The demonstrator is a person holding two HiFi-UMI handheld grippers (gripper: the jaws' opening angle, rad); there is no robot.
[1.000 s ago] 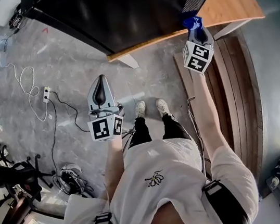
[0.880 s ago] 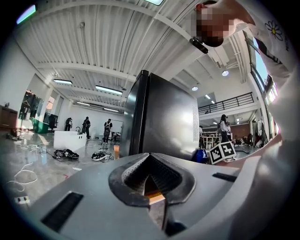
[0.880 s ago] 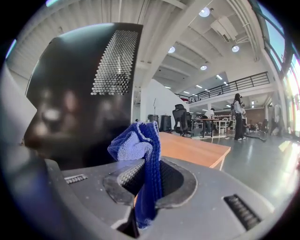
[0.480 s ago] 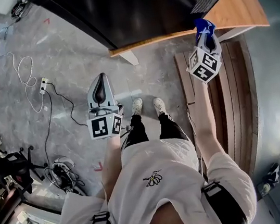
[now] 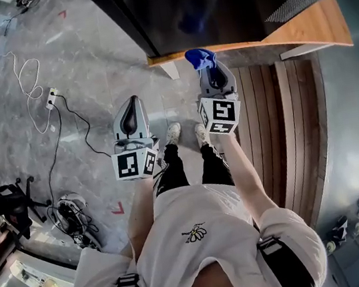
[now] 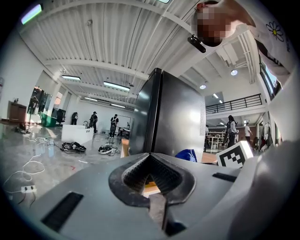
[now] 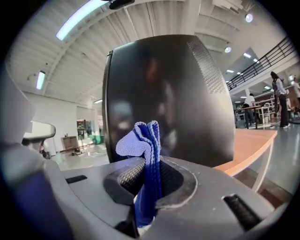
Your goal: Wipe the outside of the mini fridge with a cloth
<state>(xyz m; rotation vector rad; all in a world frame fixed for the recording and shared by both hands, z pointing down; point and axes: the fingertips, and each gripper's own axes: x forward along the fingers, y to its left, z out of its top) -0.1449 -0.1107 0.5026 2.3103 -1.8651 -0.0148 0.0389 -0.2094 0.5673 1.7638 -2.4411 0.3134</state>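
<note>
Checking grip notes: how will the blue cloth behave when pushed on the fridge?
Probably floppy: the blue cloth folds over above the right tool. Likely light, and its nubby weave should drag rather than slip on the fridge.

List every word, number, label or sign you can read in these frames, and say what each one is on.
None: no view shows readable text.
Left marker cube and right marker cube: black-and-white square patterns only, no letters or digits.
Shirt: a small flower-like emblem, no words.
Mini fridge: plain dark surface, no brand or label visible.
Floor: red marks, not letters.
</note>
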